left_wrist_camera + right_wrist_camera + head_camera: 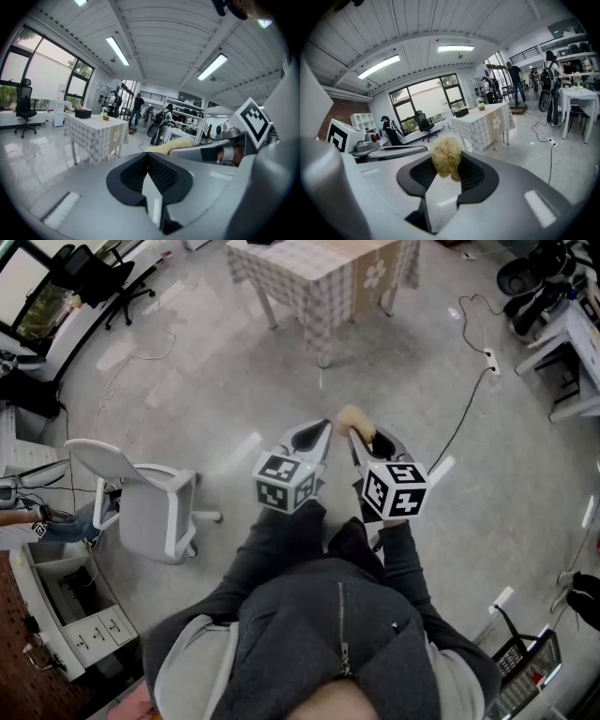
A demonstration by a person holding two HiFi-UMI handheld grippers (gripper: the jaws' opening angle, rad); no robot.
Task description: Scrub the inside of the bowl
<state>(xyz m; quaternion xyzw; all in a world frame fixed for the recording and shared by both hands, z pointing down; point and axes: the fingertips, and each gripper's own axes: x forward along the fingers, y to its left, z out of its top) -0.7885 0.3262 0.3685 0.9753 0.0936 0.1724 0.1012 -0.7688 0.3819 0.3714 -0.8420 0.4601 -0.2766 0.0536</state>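
Left tongs (149, 174) were pressed together with nothing between the jaws, and I held them out in front of me over the bare grey floor (225, 399), tipped a little downward. Just beside them, my right tongs (447, 180) pinched a pale yellow, fibrous scrubber (446, 158). Its tuft stuck out past the tips, and the dark ribbed pads (476, 176) closed on its lower part. The two pairs sat side by side at about the same height, tips close together but not touching.

Well ahead of me stood a table with a checked cloth (96, 133). On its top was what looked like a small bowl (106, 117), too small to be sure of, next to a dark box (83, 113). Neither pair of tongs was anywhere near it. A white swivel chair (141, 498) stood on my left, and a black cable (469, 409) trailed over the floor on my right. Some people (138, 107) stood by shelves at the far end of the room.
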